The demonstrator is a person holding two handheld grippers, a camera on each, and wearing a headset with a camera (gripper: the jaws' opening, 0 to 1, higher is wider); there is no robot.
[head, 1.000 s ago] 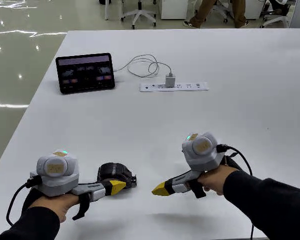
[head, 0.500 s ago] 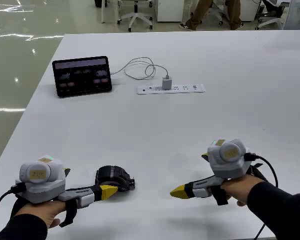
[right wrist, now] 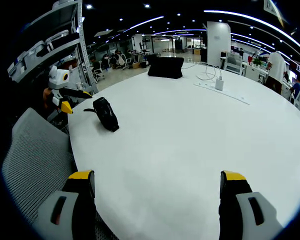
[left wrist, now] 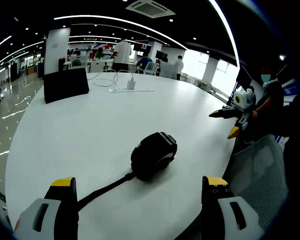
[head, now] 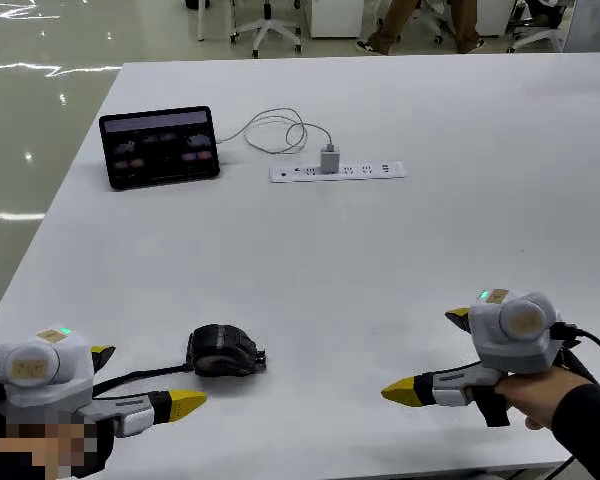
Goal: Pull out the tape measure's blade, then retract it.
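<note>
White desk (head: 380, 260): left gripper (left wrist: 139, 182) and right gripper (right wrist: 157, 175), both open and empty, have backed away from the tape measure (head: 223, 351), so the task is likely finished.

Open office: swivel chairs (head: 265, 22), strip lights (left wrist: 90, 16).

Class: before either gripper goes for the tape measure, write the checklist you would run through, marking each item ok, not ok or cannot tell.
1. The left gripper is open: ok, jaws wide apart.
2. The right gripper is open: ok, jaws wide apart.
3. The tape measure lies free on the table, touched by neither gripper: ok.
4. The blade is fully inside the case: ok, none shows outside.
5. The blade's end faces the right gripper: cannot tell, too small.
6. The strap is clear of the left gripper's jaws: not ok, it trails between them.
</note>
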